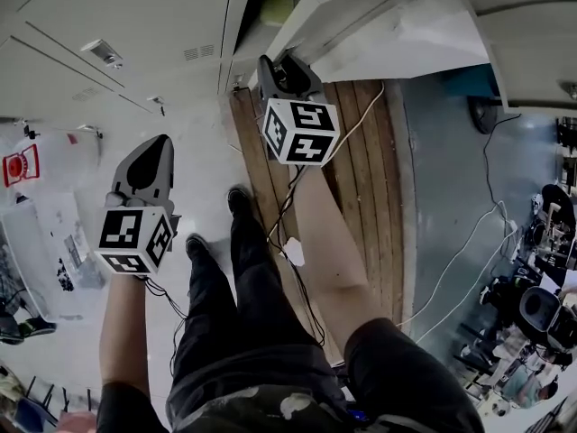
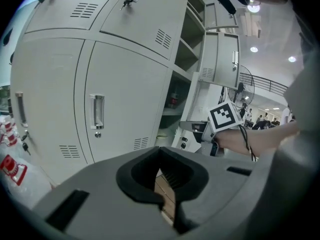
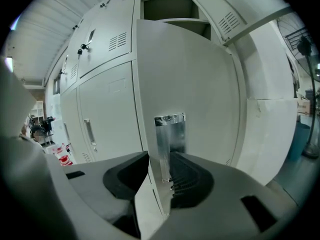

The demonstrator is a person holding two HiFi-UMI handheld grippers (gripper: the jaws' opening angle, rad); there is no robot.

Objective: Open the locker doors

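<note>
A bank of grey lockers (image 2: 125, 84) stands ahead, its lower left doors closed, one with a vertical handle (image 2: 97, 111). One white locker door (image 1: 370, 25) (image 3: 195, 94) is swung out. My right gripper (image 1: 269, 64) (image 3: 160, 156) is shut on that door's free edge, with the shiny handle plate (image 3: 170, 134) between the pads. My left gripper (image 1: 160, 142) (image 2: 160, 150) hangs in front of the closed doors, to the left of the open one. It is shut, holds nothing and touches no door. In the left gripper view the right gripper's marker cube (image 2: 223, 117) shows beside open compartments.
Wooden planks (image 1: 361, 170) lie on the floor below the open door, with white cables (image 1: 469, 251) trailing over the grey floor. A clear plastic box (image 1: 36, 224) sits at the left. Clutter and equipment (image 1: 541, 314) crowd the right edge. The person's legs (image 1: 234, 296) stand between.
</note>
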